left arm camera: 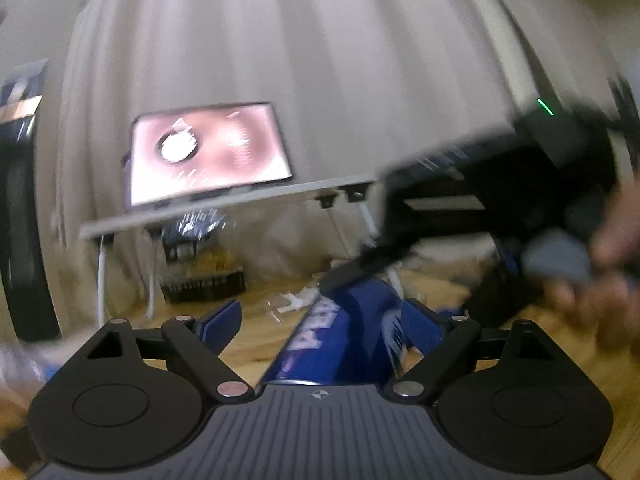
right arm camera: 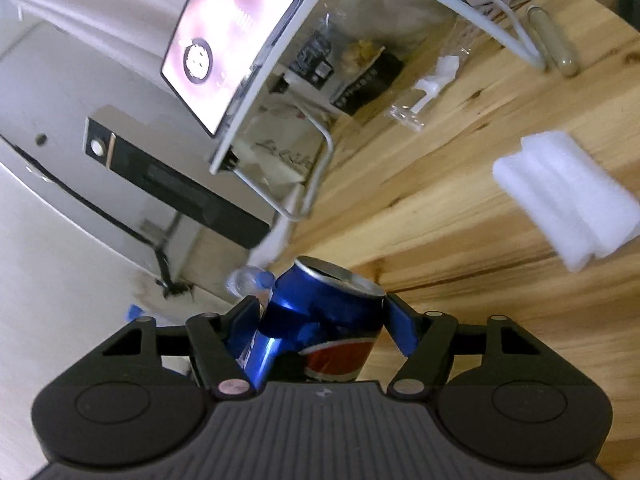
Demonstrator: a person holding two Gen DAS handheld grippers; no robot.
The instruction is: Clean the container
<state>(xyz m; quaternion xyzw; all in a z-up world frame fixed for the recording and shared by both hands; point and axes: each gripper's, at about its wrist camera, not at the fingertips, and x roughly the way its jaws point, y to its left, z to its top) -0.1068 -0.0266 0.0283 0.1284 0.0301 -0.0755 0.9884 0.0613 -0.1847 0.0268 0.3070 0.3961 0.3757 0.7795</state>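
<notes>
Between right claw (right arm camera: 320,320) fingers: dented blue can (right arm camera: 328,320), gripped (apparently); left claw (left arm camera: 324,320) released.

Left gripper (left arm camera: 320,320): black plastic frame, two round black discs at the base corners, ribbed grey centre plate with a small compass-like mark, black link arms fixed with silver round rivets, triangular cut-outs in the outer arms, blue fingers (left arm camera: 224,320).

Right gripper (right arm camera: 320,320): same build, with black frame, round discs, ribbed grey plate, silver rivets and blue fingers (right arm camera: 400,328). Seen from the left camera, its black body carries a small green light.

Hand (left arm camera: 600,280): blurred, on a grey handle.
</notes>
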